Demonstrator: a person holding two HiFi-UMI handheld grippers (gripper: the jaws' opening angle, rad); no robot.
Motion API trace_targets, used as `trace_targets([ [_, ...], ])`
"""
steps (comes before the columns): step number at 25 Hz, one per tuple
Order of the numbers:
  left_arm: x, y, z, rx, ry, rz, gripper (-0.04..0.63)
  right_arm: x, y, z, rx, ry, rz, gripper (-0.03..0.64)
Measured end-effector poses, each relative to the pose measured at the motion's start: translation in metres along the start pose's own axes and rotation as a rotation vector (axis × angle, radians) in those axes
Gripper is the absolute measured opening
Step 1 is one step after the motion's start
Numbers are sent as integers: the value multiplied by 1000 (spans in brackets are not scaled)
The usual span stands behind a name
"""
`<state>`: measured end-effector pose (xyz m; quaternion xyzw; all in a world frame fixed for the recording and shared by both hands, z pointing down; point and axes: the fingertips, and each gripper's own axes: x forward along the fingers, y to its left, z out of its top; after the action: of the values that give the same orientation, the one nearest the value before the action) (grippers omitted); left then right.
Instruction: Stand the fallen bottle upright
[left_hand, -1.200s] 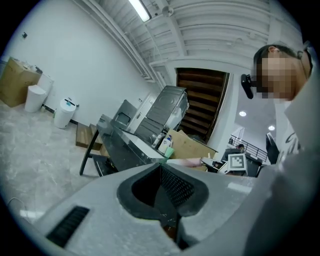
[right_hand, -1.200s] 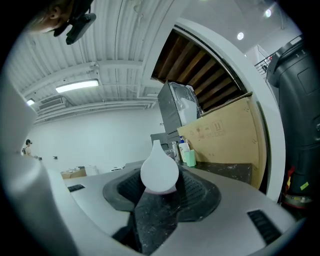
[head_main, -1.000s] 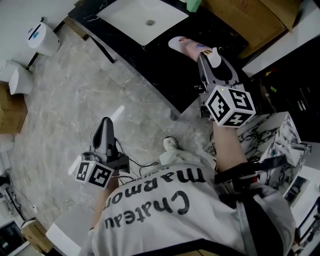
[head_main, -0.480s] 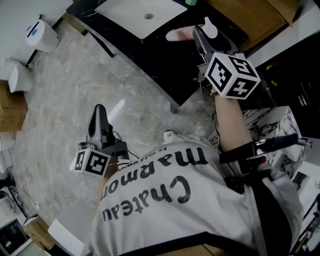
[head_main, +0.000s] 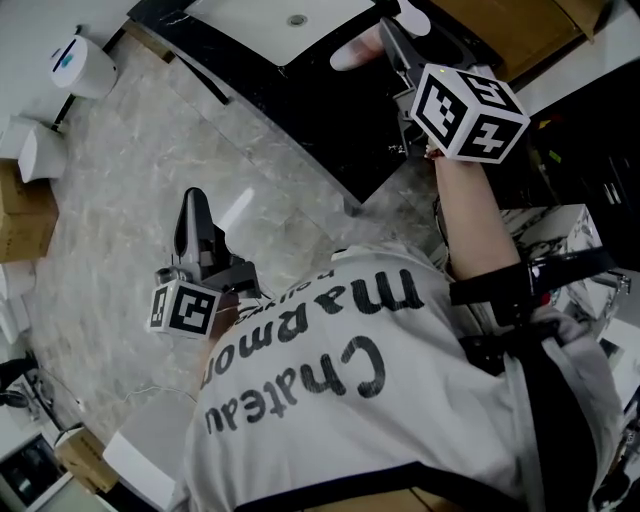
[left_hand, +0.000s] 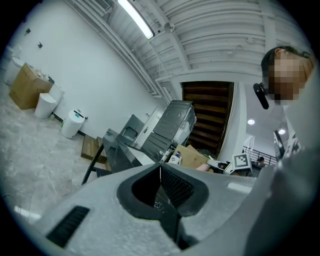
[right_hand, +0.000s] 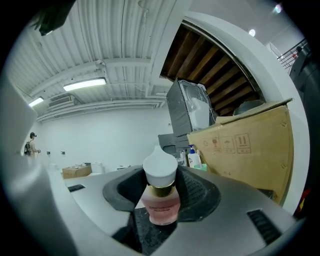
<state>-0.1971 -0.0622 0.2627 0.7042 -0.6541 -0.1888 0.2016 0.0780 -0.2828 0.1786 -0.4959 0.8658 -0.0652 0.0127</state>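
Note:
A small pink bottle (right_hand: 161, 202) with a gold collar and a white cap (right_hand: 160, 169) sits between the jaws of my right gripper (right_hand: 163, 181), which is shut on it. Seen from that gripper it stands cap up. In the head view the right gripper (head_main: 392, 38) is raised over the black counter (head_main: 320, 110) beside the white sink (head_main: 250, 18), with the bottle (head_main: 352, 52) lying crosswise in the jaws. My left gripper (head_main: 192, 208) hangs low over the marble floor, far from the counter. In the left gripper view its jaws (left_hand: 160, 171) are shut with nothing between them.
A white bin (head_main: 78, 52) and cardboard boxes (head_main: 15, 215) stand along the left wall. A large cardboard box (head_main: 520, 25) sits on the counter's far right. A marble-patterned box (head_main: 560, 230) stands near my right side. Cables lie on the floor by my feet.
My right gripper has risen and moved farther over the counter with the bottle still in its jaws. The left gripper has drifted a little and stays shut.

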Motion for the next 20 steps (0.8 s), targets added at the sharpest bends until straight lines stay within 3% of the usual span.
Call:
trace_targets([
  [20,-5,22,-5,-23,13,72,17,17,0,5,6,20,24,179],
])
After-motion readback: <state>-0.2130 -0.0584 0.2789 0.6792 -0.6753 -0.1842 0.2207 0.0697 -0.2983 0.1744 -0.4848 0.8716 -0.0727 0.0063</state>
